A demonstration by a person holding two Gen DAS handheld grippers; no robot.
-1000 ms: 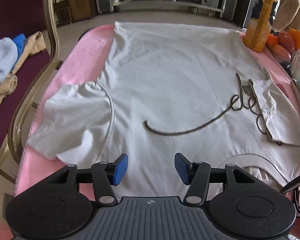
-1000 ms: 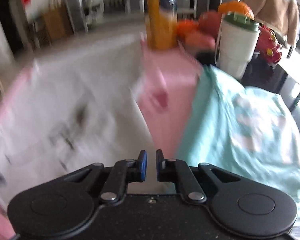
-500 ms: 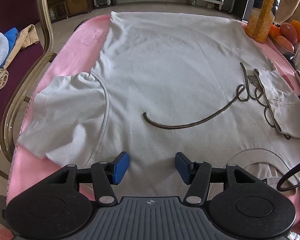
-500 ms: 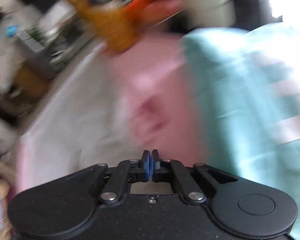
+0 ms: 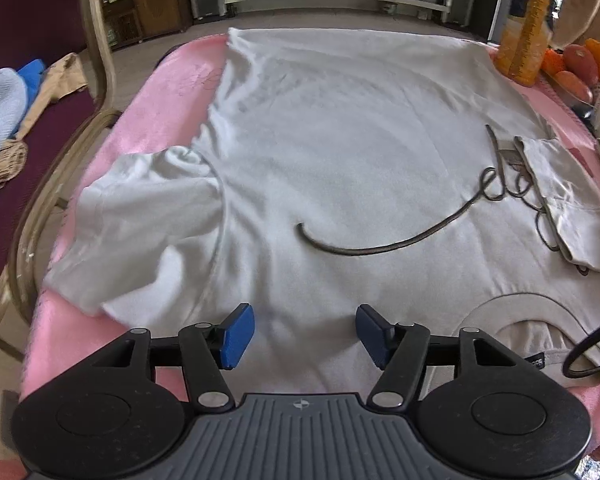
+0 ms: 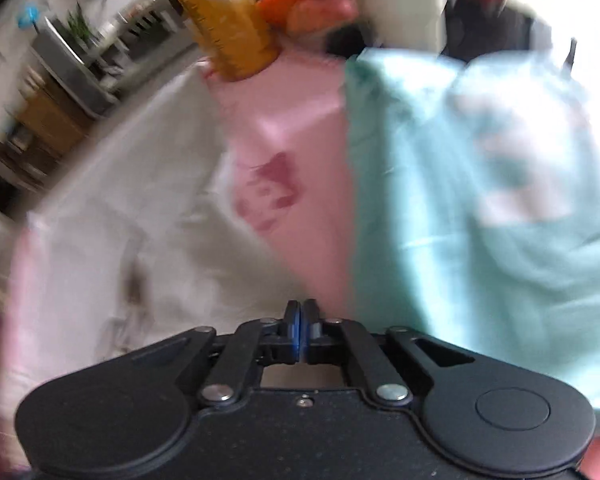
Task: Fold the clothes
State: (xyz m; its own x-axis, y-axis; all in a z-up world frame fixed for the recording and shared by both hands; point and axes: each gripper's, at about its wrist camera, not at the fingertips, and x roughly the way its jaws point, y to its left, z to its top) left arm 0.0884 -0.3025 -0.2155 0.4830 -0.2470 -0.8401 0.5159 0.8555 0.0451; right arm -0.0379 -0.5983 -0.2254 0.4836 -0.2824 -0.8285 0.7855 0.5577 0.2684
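The left gripper [image 5: 305, 334], jaws half open and holding nothing above the white T-shirt [image 5: 340, 152] near the table's near edge, might bunch it, while the right gripper [image 6: 301, 330] is pinched shut and empty.

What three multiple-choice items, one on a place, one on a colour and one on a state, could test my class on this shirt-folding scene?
1. Where does the orange juice bottle stand, in the left wrist view?
A. at the far right corner, by the fruit
B. on the chair
C. on the shirt's collar

2. What colour is the cloth under the white T-shirt?
A. green
B. pink
C. black

3. How does the left gripper stand?
A. shut on a sleeve
B. open above the shirt
C. shut on nothing

Key: 1 A, it stands beside the fruit; 2 B, the pink cloth borders the shirt; 3 B, its blue pads stand apart with nothing clamped.
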